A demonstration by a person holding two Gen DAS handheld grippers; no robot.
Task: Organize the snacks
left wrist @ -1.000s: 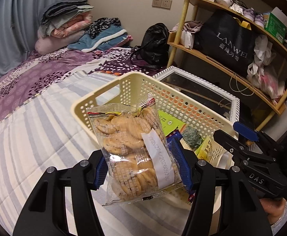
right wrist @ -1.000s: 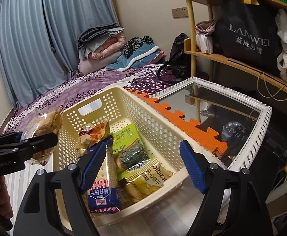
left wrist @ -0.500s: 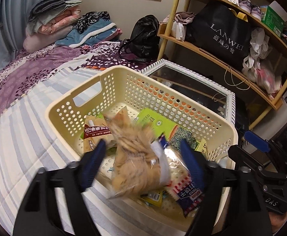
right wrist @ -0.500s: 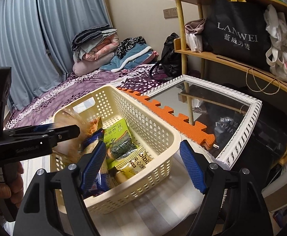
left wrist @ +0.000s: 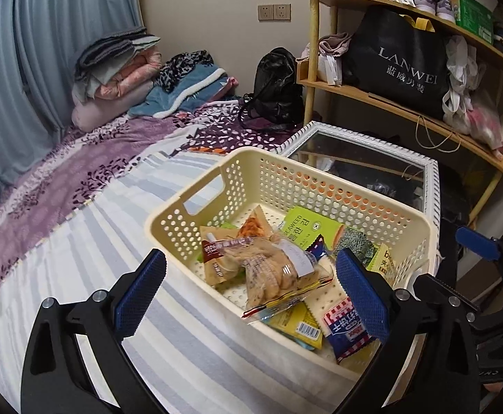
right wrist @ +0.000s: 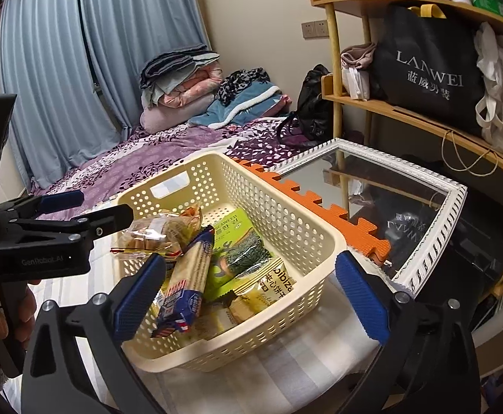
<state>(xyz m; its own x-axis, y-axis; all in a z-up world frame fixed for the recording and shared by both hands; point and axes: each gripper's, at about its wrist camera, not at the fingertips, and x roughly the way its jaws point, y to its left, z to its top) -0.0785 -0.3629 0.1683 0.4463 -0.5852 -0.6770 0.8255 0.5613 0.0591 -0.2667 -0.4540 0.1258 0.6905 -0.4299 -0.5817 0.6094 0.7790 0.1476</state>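
A cream perforated basket [left wrist: 237, 186] [right wrist: 306, 241] stands on the striped bedsheet and holds several snack packs. A clear bag of cookies [left wrist: 275, 272] [right wrist: 158, 231] lies on top of them near the basket's near-left side. Around it are a green seaweed pack [left wrist: 303, 227], a blue, red and white cracker pack [right wrist: 185, 286] and a yellow biscuit pack [right wrist: 268, 283]. My left gripper [left wrist: 251, 276] [right wrist: 103, 207] hovers over the basket's near rim. Its jaws are opening, and its pads touch nothing. My right gripper [right wrist: 249, 276] [left wrist: 458, 265] is by the basket's right end, jaws opening, nothing between them.
A white-framed mirror [left wrist: 431, 186] lies flat just beyond the basket, with an orange foam mat [right wrist: 306, 203] between them. Behind stands a wooden shelf [right wrist: 424, 120] with a black shopping bag. Folded blankets [left wrist: 120, 69] and a black backpack [left wrist: 275, 86] sit at the bed's far end.
The left gripper opened and let go of the cookie bag, which dropped into the basket. The right gripper's jaws spread wider and it drew back a little from the basket.
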